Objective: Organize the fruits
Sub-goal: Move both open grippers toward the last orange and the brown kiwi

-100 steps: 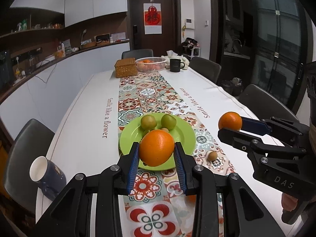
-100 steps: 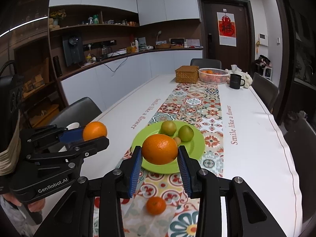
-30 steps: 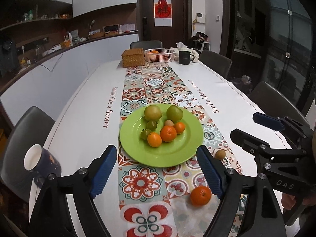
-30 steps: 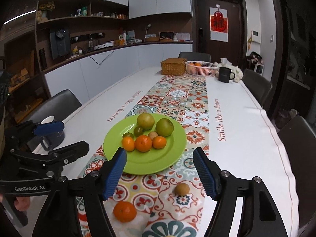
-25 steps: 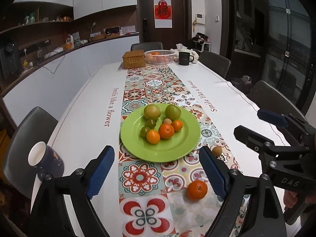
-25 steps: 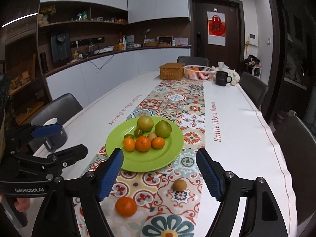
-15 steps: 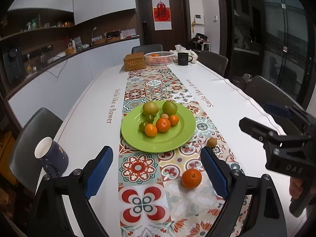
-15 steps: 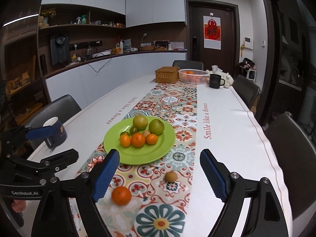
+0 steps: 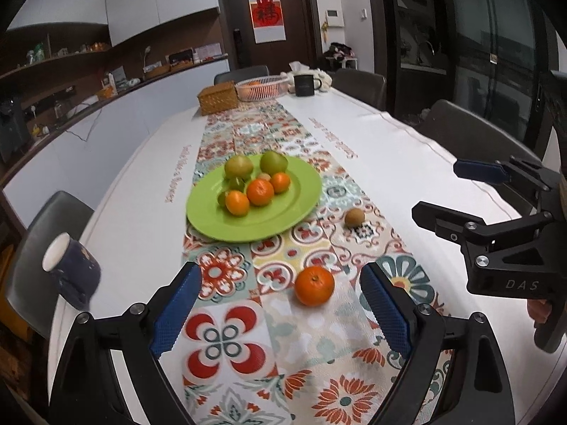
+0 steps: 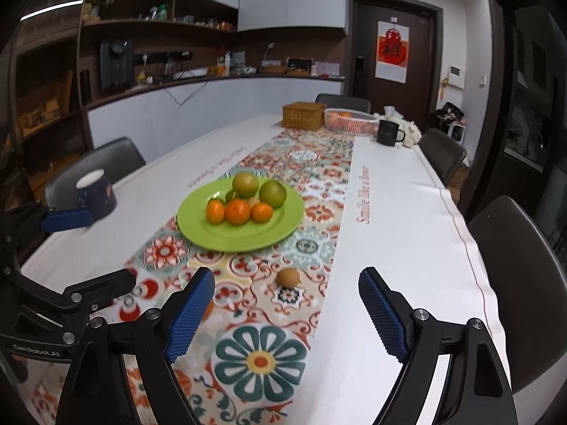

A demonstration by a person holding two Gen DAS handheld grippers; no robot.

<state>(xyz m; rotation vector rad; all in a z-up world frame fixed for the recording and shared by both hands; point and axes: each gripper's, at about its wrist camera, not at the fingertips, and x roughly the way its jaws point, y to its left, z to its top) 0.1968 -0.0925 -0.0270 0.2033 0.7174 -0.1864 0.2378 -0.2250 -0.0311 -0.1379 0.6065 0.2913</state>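
A green plate (image 9: 290,209) on the patterned runner holds three small oranges and several green fruits; it also shows in the right wrist view (image 10: 226,237). A loose orange (image 9: 314,285) lies on the runner just ahead of my open, empty left gripper (image 9: 281,313). A small brown kiwi (image 9: 354,217) lies to the plate's right, and in the right wrist view the kiwi (image 10: 288,277) sits ahead of my open, empty right gripper (image 10: 287,315). The loose orange is mostly hidden behind the right gripper's left finger.
A dark blue mug (image 9: 71,272) stands near the table's left edge. A wicker box (image 9: 217,97), a white fruit basket (image 9: 261,87) and a black mug (image 9: 304,85) stand at the far end. Dark chairs (image 10: 521,283) line both sides of the table.
Both grippers held oranges earlier; now both are open and empty, and three oranges sit on the plate. Both grippers have pulled back from the plate toward the near end of the table.
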